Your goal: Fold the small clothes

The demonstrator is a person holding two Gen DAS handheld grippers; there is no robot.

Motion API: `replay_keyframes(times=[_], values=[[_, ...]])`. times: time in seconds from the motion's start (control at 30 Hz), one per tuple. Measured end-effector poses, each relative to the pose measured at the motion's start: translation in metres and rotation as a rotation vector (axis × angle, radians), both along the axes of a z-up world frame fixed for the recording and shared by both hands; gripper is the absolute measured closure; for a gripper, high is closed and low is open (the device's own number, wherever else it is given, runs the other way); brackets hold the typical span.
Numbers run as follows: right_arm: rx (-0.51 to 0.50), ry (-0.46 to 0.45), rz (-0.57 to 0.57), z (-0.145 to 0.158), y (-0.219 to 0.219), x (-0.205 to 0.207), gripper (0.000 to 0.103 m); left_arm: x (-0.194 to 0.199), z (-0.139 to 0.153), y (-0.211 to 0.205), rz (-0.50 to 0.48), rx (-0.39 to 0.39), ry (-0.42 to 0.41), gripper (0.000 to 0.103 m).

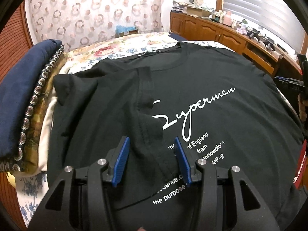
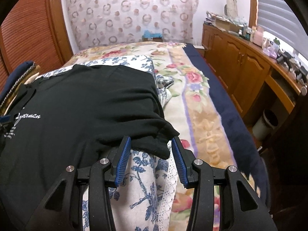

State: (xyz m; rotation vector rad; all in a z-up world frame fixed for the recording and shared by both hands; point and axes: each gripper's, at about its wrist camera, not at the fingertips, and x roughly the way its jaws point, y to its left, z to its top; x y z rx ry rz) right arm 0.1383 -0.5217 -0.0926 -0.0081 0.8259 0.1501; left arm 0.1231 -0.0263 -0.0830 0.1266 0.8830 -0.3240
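A black T-shirt (image 1: pixel 211 115) with white "Superman" print lies face up on a blue-flowered cloth on the bed. Its left side and sleeve (image 1: pixel 107 100) are folded inward over the chest. My left gripper (image 1: pixel 151 141) is open just above the folded edge, holding nothing. In the right wrist view the shirt (image 2: pixel 86 104) fills the left. Its right sleeve (image 2: pixel 154 144) hangs off the cloth's edge. My right gripper (image 2: pixel 151 141) is open with the sleeve end between its blue pads (image 2: pixel 123 159), not clamped.
A stack of folded clothes (image 1: pixel 23 100), navy on top, sits left of the shirt. The floral bedspread (image 2: pixel 194 100) extends to the right. A wooden cabinet (image 2: pixel 246 67) with clutter runs along the right wall. A white bin (image 2: pixel 265 125) stands below it.
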Motion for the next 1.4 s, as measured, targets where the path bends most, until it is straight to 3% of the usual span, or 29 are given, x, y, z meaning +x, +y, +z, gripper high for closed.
replay_keyframes(times=[0.23,0.47,0.7,0.8,0.87,1.0,1.1,1.23,1.4], values=[[0.069,0.037,-0.022,-0.006,-0.009,0.018,0.059,0.001,-0.001,-0.005,-0.033,-0.007,0.004,0.047],[0.135,0.062,-0.023,-0.010,-0.018,0.026,0.059,0.002,-0.002,-0.013,-0.084,-0.006,0.018,0.025],[0.174,0.077,0.001,-0.011,-0.019,0.031,0.059,0.002,-0.002,-0.015,-0.094,0.001,0.021,0.020],[0.190,0.077,0.034,-0.010,-0.017,0.031,0.072,0.002,-0.003,-0.016,-0.093,0.004,0.020,0.019],[0.181,0.070,0.062,-0.007,-0.012,0.030,0.088,0.002,-0.003,-0.017,-0.091,0.009,0.019,0.019],[0.027,0.027,0.081,-0.002,0.007,0.024,0.097,0.002,-0.003,-0.017,-0.091,0.010,0.018,0.019],[-0.013,-0.007,0.086,0.005,0.015,0.019,0.101,0.003,-0.003,-0.017,-0.090,0.013,0.018,0.018],[0.008,-0.092,0.105,0.025,0.022,0.012,0.101,0.003,-0.003,-0.017,-0.090,0.014,0.017,0.018],[0.022,-0.156,0.208,0.054,0.055,0.003,0.101,0.002,-0.003,-0.017,-0.088,0.016,0.016,0.018]])
